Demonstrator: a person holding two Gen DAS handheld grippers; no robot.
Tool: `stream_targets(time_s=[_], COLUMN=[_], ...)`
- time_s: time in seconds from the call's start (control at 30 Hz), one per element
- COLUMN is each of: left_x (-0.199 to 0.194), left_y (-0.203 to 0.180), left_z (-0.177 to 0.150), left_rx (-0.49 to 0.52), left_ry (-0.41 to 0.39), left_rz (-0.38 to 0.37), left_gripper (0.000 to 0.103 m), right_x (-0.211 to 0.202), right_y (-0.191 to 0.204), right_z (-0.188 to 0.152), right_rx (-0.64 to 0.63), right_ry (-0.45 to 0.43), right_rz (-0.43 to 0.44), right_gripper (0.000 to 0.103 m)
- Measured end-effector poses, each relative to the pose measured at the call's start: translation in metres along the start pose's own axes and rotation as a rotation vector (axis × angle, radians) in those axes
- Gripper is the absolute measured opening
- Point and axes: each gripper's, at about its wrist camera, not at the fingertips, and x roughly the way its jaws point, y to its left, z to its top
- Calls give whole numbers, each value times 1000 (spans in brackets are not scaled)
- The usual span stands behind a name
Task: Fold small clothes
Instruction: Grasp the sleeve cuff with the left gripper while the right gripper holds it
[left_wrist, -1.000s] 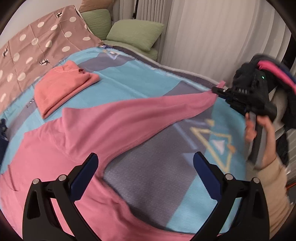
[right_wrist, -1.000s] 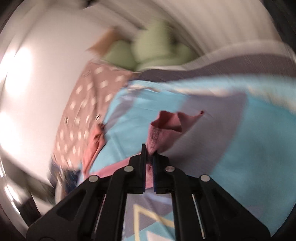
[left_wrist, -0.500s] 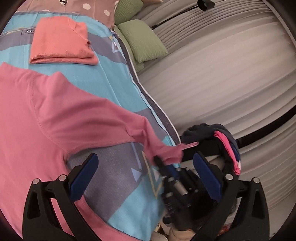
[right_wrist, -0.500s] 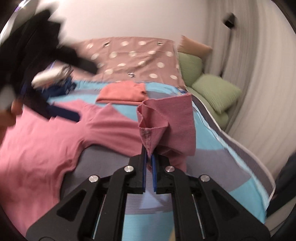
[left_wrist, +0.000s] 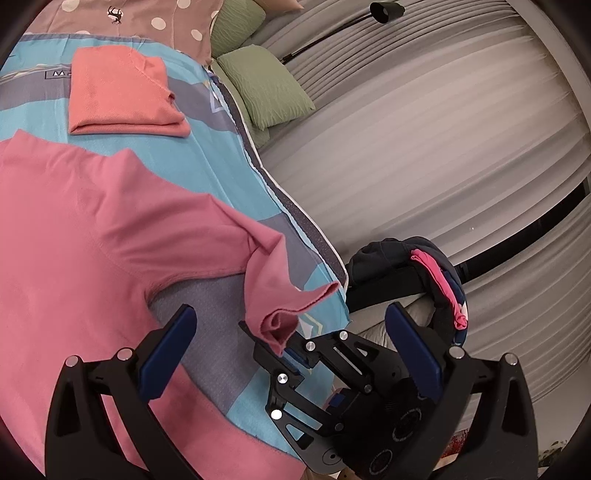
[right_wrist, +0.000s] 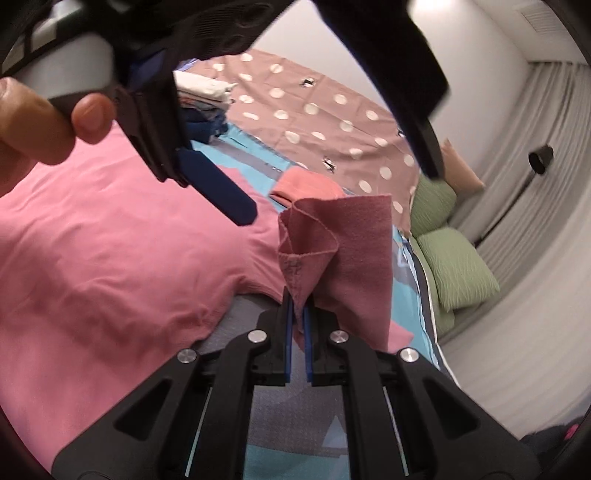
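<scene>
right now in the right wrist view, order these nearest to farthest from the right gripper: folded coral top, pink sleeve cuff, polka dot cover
1. pink sleeve cuff: pinched in the right gripper.
2. folded coral top: beyond the cuff, on the blue blanket.
3. polka dot cover: farthest, behind the top, toward the wall.

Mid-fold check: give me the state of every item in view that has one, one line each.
Pink shirt: spread on the bed, its sleeve lifted.
Sleeve cuff: pinched, bunched.
Right gripper: shut on the sleeve cuff.
Left gripper: open, holding nothing.
Coral garment: folded, lying flat on the blanket.
Dark clothes pile: heaped, unfolded, beside the bed.
Green pillows: propped at the bed's edge.
</scene>
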Motion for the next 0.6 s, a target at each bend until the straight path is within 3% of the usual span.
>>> stream_targets(time_s=[0.27, 0.33, 0.4, 0.47, 0.6], left_x=[13, 15, 19, 21, 14], left_y=[14, 16, 16, 17, 22], left_z=[1, 0, 0, 0, 2], left_rx=[-24, -28, -18, -33, -86], left_ry=[34, 29, 36, 36, -6], left_rz=[72, 74, 90, 85, 63], left_gripper=[66, 54, 29, 21, 21], right_x=[-3, -2, -1, -2, 1], right_y=[3, 5, 4, 6, 6], right_z=[-2, -2, -3, -4, -8], right_rx=[-28, -41, -46, -53, -70], right_ry=[-4, 1, 4, 5, 6], right_rz=[2, -4, -2, -3, -25], right_gripper=[5, 5, 5, 5, 5])
